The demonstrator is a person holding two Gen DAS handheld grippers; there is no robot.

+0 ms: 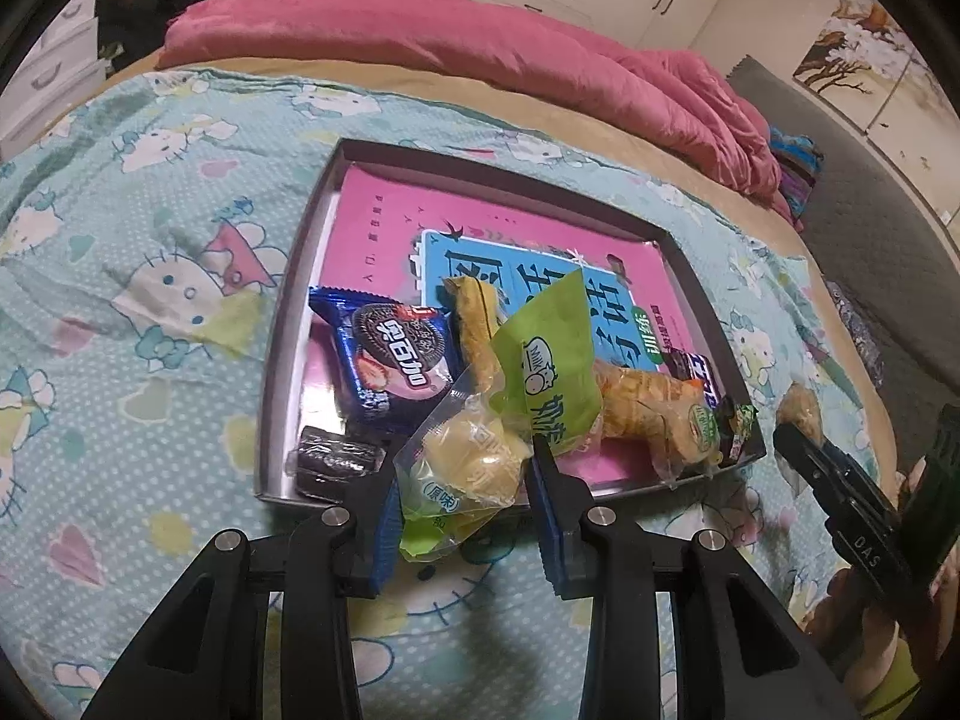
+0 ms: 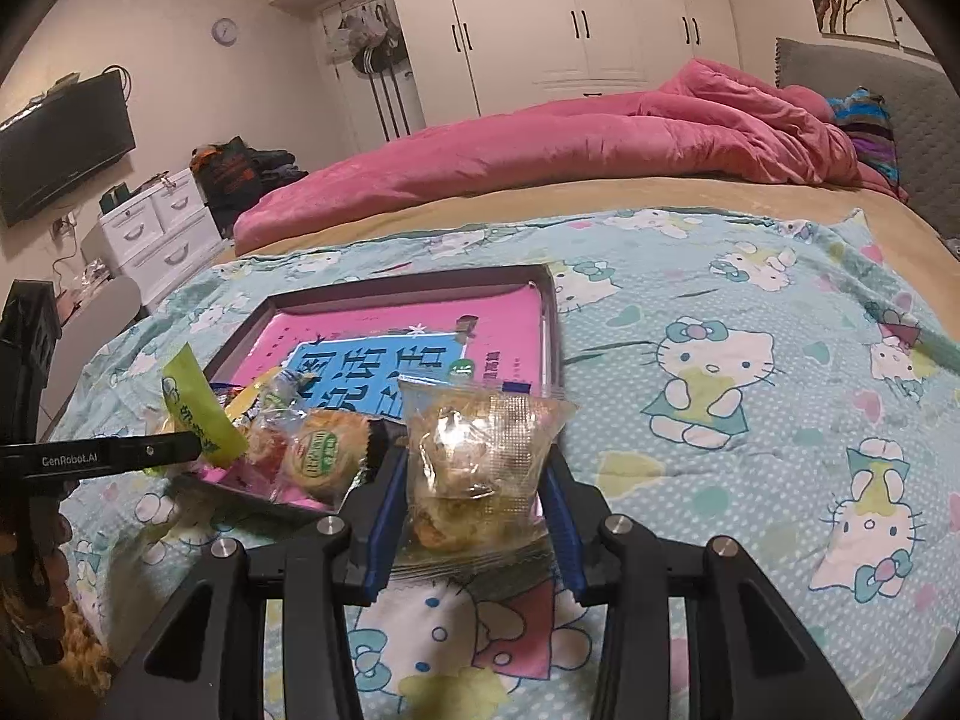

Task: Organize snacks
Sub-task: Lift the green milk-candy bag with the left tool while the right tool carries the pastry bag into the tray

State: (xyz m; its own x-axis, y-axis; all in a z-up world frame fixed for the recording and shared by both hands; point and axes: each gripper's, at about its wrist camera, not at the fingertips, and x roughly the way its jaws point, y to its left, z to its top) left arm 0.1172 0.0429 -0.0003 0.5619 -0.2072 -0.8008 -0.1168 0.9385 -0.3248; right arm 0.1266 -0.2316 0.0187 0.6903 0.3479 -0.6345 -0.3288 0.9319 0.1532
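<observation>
A shallow grey tray (image 1: pixel 282 360) with a pink and blue printed lining lies on the bed; it also shows in the right wrist view (image 2: pixel 420 279). In it lie a blue Oreo pack (image 1: pixel 390 360), a dark wrapped bar (image 1: pixel 333 462) and a golden pastry packet (image 1: pixel 654 414). My left gripper (image 1: pixel 462 480) is shut on a green and clear packet with a yellow cake (image 1: pixel 474 462) over the tray's near edge. My right gripper (image 2: pixel 477 480) is shut on a clear packet of brown pastries (image 2: pixel 474 456), just right of the tray's near corner. It appears in the left wrist view (image 1: pixel 798 420).
The bed is covered by a Hello Kitty sheet (image 2: pixel 750 360). A pink quilt (image 2: pixel 600 138) is bunched along the far side. White drawers (image 2: pixel 156 234) and a wall TV (image 2: pixel 60 144) stand to the left, wardrobes (image 2: pixel 540 18) behind, a grey headboard (image 2: pixel 870 90) at right.
</observation>
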